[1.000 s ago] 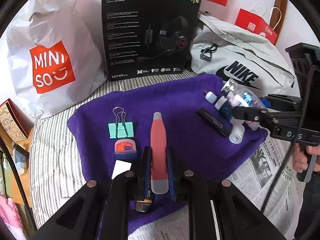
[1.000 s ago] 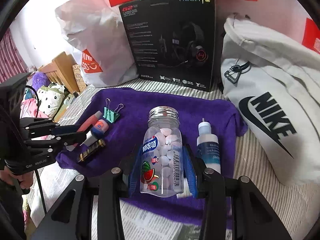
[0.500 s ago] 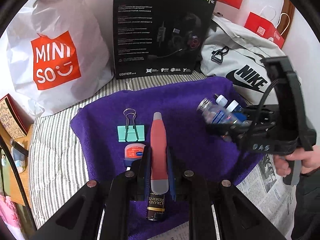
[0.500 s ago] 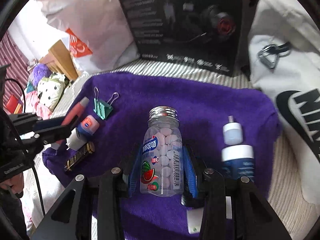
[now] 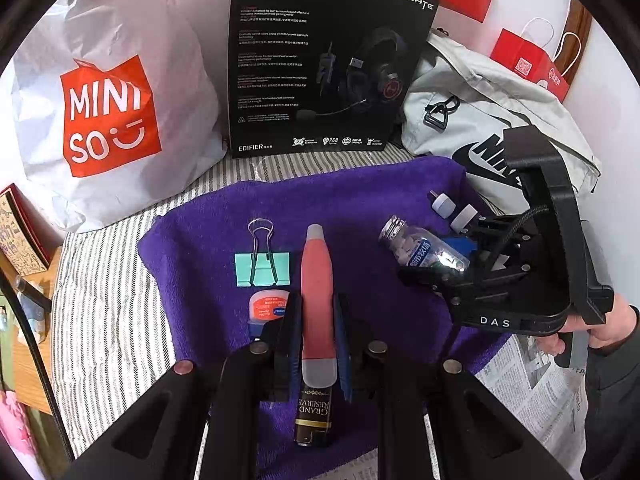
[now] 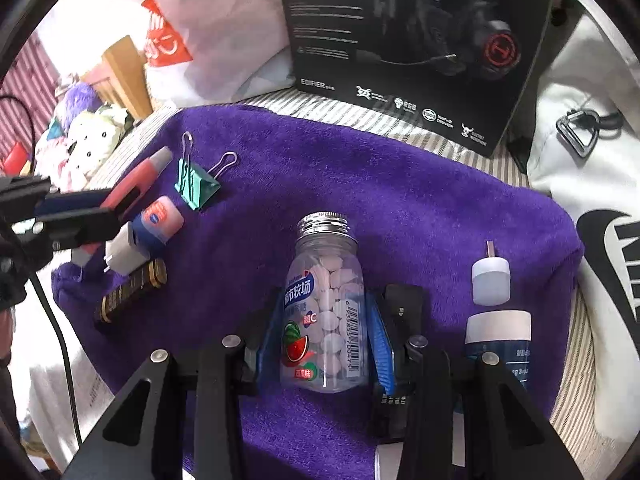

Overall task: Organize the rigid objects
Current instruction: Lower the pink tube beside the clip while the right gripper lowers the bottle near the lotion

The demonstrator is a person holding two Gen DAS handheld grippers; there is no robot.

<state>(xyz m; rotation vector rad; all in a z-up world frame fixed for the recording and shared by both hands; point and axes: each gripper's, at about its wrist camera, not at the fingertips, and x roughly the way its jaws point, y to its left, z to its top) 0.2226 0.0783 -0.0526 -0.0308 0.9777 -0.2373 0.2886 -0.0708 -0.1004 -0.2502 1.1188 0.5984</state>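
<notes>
Clear candy bottle (image 6: 325, 312), silver screw cap, white tablets inside, watermelon label: clamped between the blue pads of the right gripper (image 6: 325, 334), cap pointing away from the camera, over the purple towel (image 6: 400, 200). From the left wrist view the same bottle (image 5: 424, 249) lies tilted, cap toward the towel's middle; cannot tell whether it touches the cloth.

Red pen-shaped tube (image 5: 317, 300) with grey ends: gripped lengthwise in the left gripper (image 5: 316, 328), jaws closed tight on it. Beneath its near end, a dark "Grand Reserve" stick (image 5: 313, 416) on the towel.

Just left of the tube: small round tin (image 5: 267, 309) with orange-and-blue label; beyond it a mint-green binder clip (image 5: 262, 266), wire handles pointing away.

Right of the bottle: blue bottle with white cap (image 6: 500, 340), and a small white capped piece (image 6: 491, 282) just beyond it.

Behind the towel: black headset box (image 5: 328, 60), white Miniso bag (image 5: 108, 112), grey Nike bag (image 5: 492, 120). Striped sheet (image 5: 112, 300) under all; newspaper (image 5: 536, 396) at the near right edge.
</notes>
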